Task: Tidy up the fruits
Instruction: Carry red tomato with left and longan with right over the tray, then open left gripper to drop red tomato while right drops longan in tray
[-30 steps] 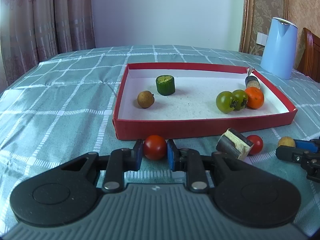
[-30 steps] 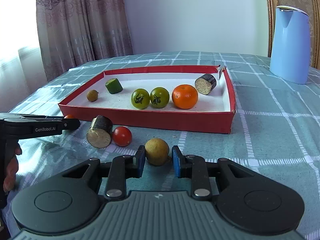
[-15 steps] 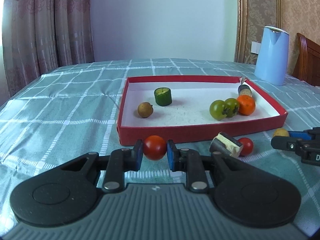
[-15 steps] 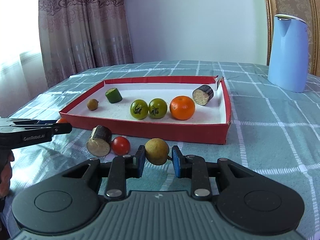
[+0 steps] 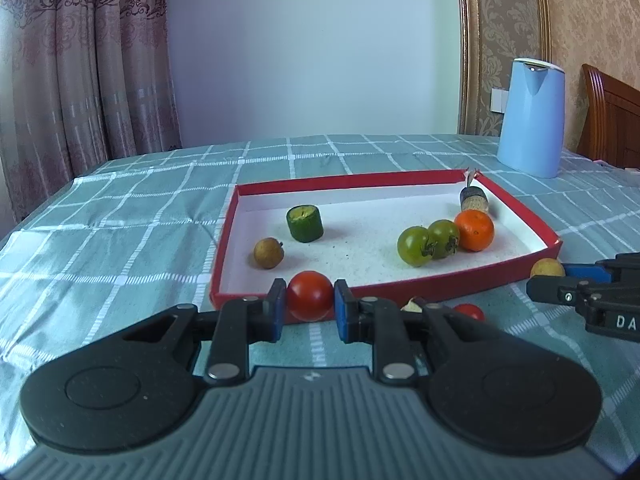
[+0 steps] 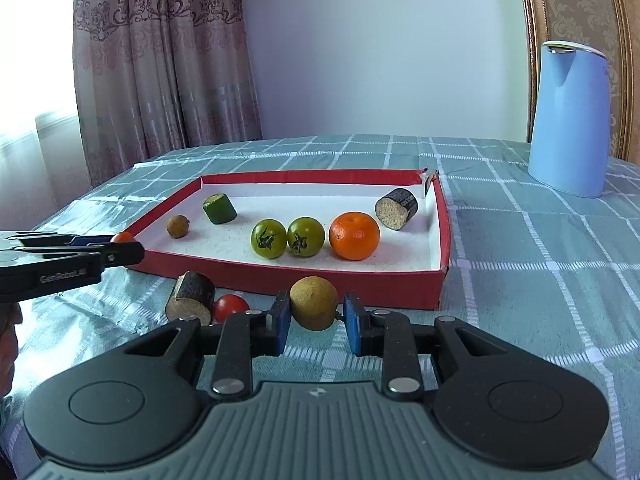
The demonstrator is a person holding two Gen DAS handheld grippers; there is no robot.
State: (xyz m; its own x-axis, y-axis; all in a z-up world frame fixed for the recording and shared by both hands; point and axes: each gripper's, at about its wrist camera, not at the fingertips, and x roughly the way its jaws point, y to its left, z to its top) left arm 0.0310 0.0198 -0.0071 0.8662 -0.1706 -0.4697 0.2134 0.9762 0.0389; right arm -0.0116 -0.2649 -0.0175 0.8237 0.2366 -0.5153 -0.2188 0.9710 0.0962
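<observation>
Carrying step: the left hand-held gripper (image 5: 310,310) pinches a red tomato (image 5: 310,295) and the right hand-held gripper (image 6: 314,318) a brown fruit (image 6: 314,302), both near the red tray (image 6: 328,282)'s near wall; next, clear it and release inside.

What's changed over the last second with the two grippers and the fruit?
The left gripper has lifted its red tomato up to the red tray's near wall. The right gripper has raised the brown fruit slightly. Both grips stayed shut; the tray's contents, the cut piece and the small tomato stayed put.
</observation>
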